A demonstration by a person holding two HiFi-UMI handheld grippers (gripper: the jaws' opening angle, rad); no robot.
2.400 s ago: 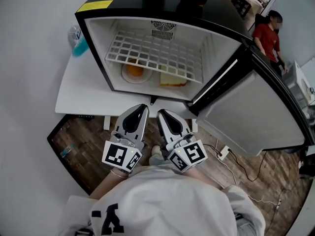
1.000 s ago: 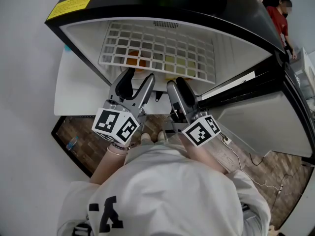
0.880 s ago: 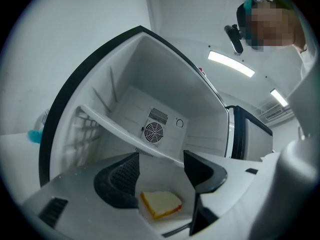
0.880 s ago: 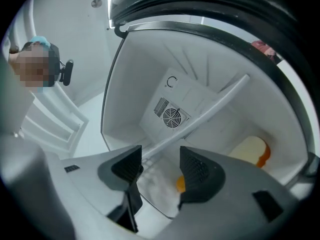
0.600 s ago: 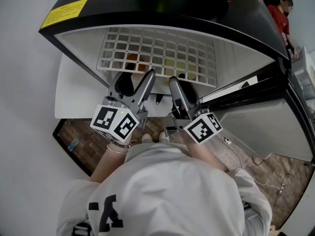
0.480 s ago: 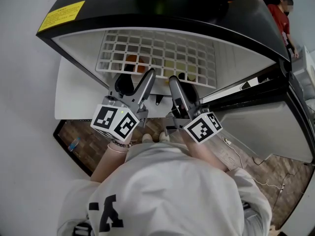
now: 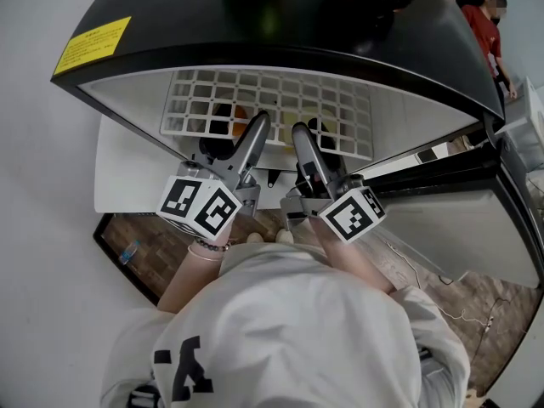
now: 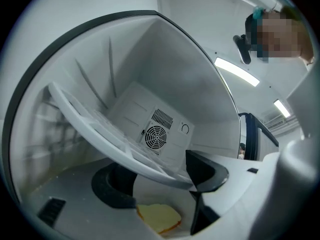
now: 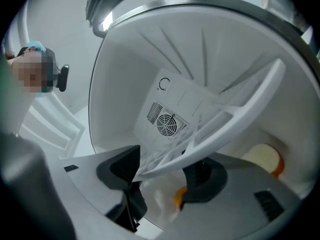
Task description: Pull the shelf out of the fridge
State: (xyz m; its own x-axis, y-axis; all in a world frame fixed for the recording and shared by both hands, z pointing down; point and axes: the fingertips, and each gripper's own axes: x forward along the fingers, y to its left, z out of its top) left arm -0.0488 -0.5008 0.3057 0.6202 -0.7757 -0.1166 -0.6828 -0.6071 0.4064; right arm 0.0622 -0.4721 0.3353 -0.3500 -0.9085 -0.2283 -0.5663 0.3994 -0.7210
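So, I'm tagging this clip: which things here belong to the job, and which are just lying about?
In the job: fridge, shelf, left claw, right claw (both have just been opening, shelf rim between each one's jaws, not gripped).
Lying about: orange food, bread slice under the shelf, person in red.

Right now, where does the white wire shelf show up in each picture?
Head view: white wire shelf at upper middle.
Left gripper view: slants from left down to centre.
Right gripper view: slants from right down to centre.
Shared landmark: round fan, gripper views only.
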